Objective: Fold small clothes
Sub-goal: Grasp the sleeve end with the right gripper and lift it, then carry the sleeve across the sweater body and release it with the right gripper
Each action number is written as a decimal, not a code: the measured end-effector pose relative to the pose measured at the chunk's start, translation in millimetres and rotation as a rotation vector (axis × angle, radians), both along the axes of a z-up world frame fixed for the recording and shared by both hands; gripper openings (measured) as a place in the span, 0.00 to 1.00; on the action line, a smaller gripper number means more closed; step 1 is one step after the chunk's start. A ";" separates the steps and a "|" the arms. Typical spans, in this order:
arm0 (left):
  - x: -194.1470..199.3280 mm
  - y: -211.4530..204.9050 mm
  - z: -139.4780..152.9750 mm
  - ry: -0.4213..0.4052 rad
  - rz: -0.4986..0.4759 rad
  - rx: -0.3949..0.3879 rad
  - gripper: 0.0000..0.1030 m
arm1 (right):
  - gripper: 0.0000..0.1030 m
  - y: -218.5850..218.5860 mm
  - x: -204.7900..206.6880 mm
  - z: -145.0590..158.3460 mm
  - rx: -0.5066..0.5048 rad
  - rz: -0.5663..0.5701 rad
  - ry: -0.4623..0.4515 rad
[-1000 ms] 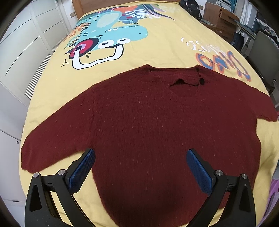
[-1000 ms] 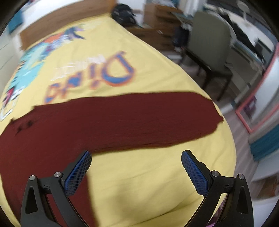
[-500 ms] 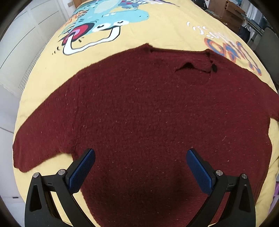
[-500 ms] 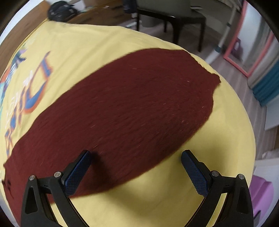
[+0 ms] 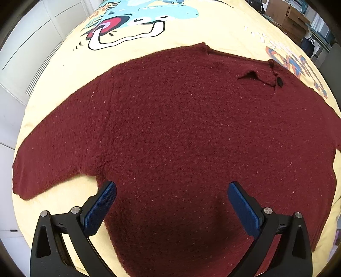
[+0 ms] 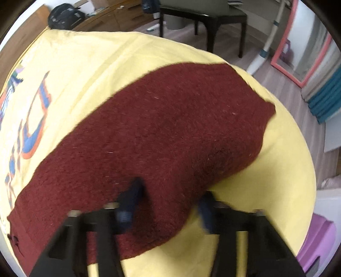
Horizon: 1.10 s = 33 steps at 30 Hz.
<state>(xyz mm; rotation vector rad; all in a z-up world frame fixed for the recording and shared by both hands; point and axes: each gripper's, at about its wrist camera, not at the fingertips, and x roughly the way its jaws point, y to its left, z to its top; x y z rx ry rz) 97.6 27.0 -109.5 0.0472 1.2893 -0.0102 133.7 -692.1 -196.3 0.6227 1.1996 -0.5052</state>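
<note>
A dark red knitted sweater (image 5: 181,132) lies flat on a yellow printed bedspread (image 5: 223,29), neck away from me, both sleeves spread out. My left gripper (image 5: 171,202) is open and empty, low over the sweater's body near the left armpit. In the right wrist view the sweater's right sleeve (image 6: 162,132) runs across the bedspread (image 6: 91,59) to its cuff near the bed edge. My right gripper (image 6: 168,204) is blurred and partly open, its fingers straddling the sleeve's lower edge; the cloth bulges between them.
White wardrobe doors (image 5: 27,38) stand left of the bed. Right of the bed are a dark chair (image 6: 204,17), wooden floor, a pink-framed mirror (image 6: 302,53) and teal curtains (image 6: 326,98). A black bag (image 6: 64,17) lies by the wooden furniture.
The left gripper moved forward and lower over the sweater body. The right gripper swung onto the right sleeve, dropped to its lower edge, and its fingers have narrowed around the cloth.
</note>
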 end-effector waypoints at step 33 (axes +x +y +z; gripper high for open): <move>13.1 30.4 21.9 -0.135 -0.029 -0.071 0.99 | 0.12 393.9 55.2 182.4 -0.030 0.833 -0.330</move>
